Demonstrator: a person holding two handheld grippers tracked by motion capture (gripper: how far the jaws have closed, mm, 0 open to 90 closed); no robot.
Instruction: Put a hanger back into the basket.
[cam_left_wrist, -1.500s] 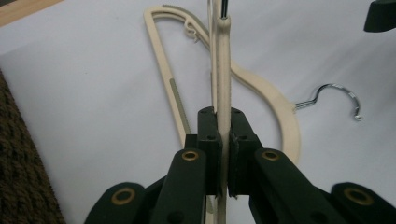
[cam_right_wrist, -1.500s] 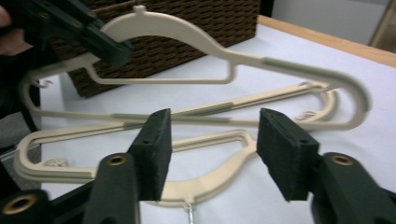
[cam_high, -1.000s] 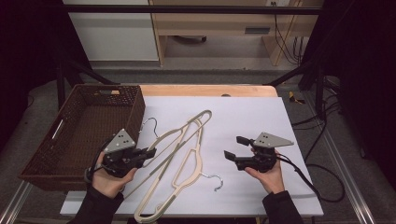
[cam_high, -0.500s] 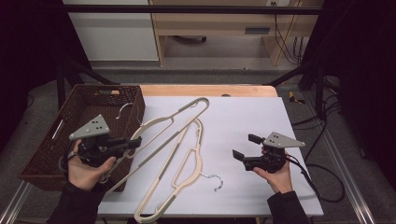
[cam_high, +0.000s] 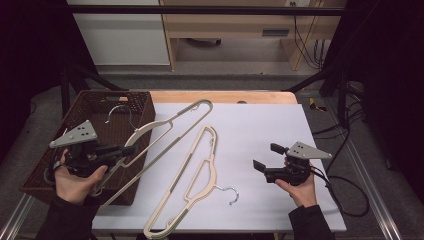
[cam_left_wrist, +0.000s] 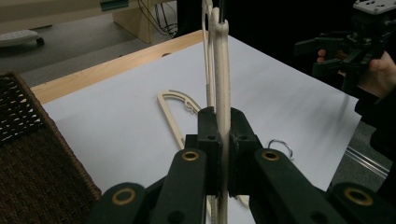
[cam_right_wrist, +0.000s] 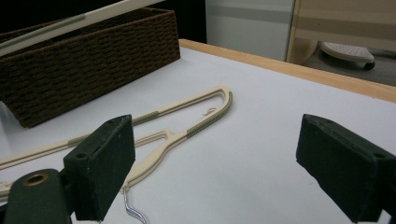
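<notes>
White paper covers the tabletop (cam_high: 260, 125) we work at, with a brown wicker basket (cam_high: 47, 165) at its left edge. Our left tool (cam_high: 131, 149) is clenched on a cream hanger (cam_high: 172, 120), lifted so that its wire hook (cam_high: 116, 111) hangs over the basket and its far end reaches away from it. Just right of the basket, 1 more cream hanger, the flat hanger (cam_high: 192, 180), lies on the paper. Well right of the basket, our right tool (cam_high: 265, 157) hovers with jaws spread, holding nothing.
</notes>
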